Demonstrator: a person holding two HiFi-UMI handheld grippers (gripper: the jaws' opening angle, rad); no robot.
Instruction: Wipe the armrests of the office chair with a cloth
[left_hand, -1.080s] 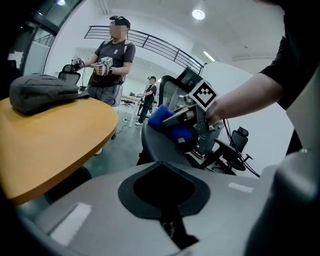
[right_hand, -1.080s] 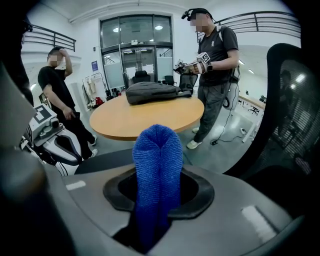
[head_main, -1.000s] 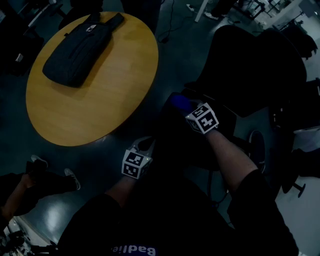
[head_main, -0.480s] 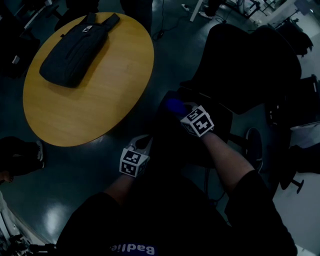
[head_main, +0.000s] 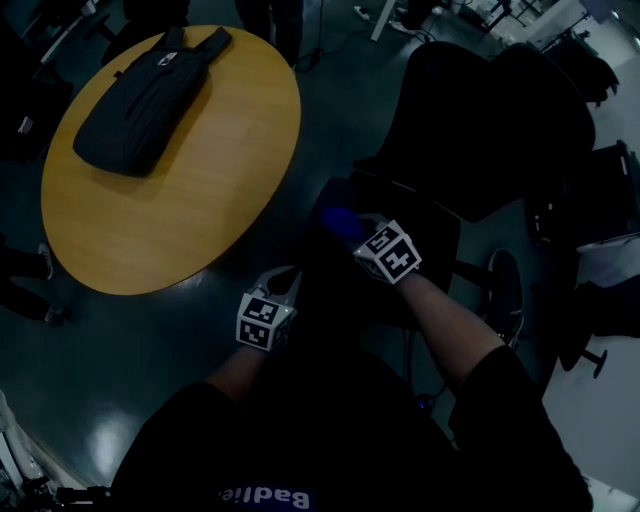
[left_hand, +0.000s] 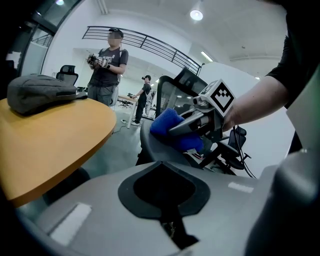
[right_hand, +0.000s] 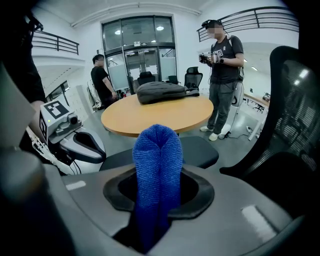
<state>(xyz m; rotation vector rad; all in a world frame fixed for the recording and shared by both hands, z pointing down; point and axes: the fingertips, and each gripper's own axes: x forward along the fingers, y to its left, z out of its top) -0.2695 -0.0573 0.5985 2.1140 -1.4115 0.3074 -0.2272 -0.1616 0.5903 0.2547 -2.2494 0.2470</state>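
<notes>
The blue cloth (right_hand: 157, 155) stands folded between the jaws of my right gripper (right_hand: 158, 200), which is shut on it. In the head view the cloth (head_main: 339, 220) and the right gripper (head_main: 356, 230) rest over the black office chair's (head_main: 490, 120) left armrest. That armrest's pad (right_hand: 199, 151) lies just beyond the cloth. My left gripper (head_main: 290, 285) hangs beside the armrest (left_hand: 150, 144), nearer to me, its jaws closed together with nothing between them. From there the right gripper (left_hand: 200, 120) presses the cloth (left_hand: 167, 125) onto the armrest.
A round wooden table (head_main: 200, 200) with a black bag (head_main: 140, 100) on it stands to the left. Two people (right_hand: 222, 75) stand past the table. More dark chairs (head_main: 590, 300) crowd the right side, and cables run across the floor.
My right gripper has slid the cloth a little toward me along the armrest. The left gripper has hardly moved. A person's legs at the left edge have drawn away.
</notes>
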